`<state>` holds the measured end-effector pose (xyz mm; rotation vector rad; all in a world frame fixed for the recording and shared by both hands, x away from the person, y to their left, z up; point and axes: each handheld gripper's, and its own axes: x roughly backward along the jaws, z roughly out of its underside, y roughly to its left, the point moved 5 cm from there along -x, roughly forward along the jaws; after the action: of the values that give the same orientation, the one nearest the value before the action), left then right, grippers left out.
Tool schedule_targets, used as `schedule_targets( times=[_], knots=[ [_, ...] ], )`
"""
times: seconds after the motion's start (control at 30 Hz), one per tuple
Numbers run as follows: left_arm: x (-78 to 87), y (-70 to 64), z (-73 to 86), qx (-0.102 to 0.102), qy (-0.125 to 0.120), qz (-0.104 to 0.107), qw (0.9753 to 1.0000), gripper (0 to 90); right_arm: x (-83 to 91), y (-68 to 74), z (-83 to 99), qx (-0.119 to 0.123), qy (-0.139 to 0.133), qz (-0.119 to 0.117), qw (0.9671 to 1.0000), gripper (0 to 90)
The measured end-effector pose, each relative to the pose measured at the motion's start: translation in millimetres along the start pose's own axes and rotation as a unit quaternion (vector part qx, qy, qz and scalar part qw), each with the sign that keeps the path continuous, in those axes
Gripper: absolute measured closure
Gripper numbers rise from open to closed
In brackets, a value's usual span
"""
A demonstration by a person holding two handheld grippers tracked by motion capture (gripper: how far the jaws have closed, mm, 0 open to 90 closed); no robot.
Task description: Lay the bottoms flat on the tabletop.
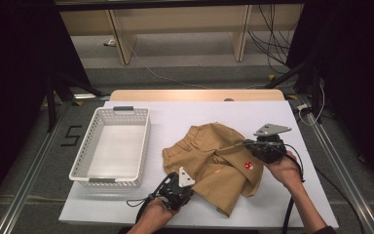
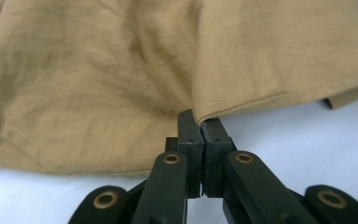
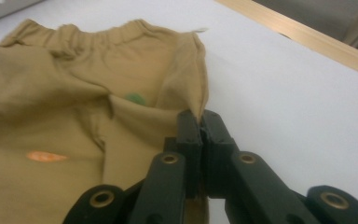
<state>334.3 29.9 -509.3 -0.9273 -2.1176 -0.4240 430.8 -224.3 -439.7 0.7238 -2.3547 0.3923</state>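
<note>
A pair of tan shorts (image 1: 214, 161) lies rumpled on the white table (image 1: 199, 117), its elastic waistband toward the far side. A red and white patch shows near its right edge, and small orange and green marks show on the cloth. My left gripper (image 1: 187, 187) is at the shorts' near left hem, shut on the fabric edge (image 2: 200, 116). My right gripper (image 1: 246, 144) is at the shorts' right side, shut on a raised fold of the cloth (image 3: 198, 109). The shorts (image 3: 74, 116) spread out to the left of the right gripper's jaws.
A white perforated basket (image 1: 141, 151) stands on the table's left part with nothing in it. A wooden strip (image 1: 195, 94) runs along the table's far edge. Cables lie on the floor beyond. Bare white table lies to the right of the shorts.
</note>
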Motion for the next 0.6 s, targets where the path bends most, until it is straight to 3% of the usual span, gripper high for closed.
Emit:
schedule_targets(
  times=[0.2,0.43,0.6],
  knots=[
    [2.8,19.3,2.3,0.002,-0.002,-0.035,0.9994,87.9,11.6,-30.3,25.1,-0.037,0.014,0.033,0.9987,87.4],
    [2.7,30.2,3.3,0.009,-0.008,-0.054,0.9985,87.7,22.0,-39.3,51.6,-0.049,0.035,0.051,0.9969,87.3],
    [2.0,33.2,3.8,0.010,-0.006,-0.065,0.9978,87.7,36.8,-45.4,78.7,-0.082,0.045,0.054,0.9942,87.3]
  ],
)
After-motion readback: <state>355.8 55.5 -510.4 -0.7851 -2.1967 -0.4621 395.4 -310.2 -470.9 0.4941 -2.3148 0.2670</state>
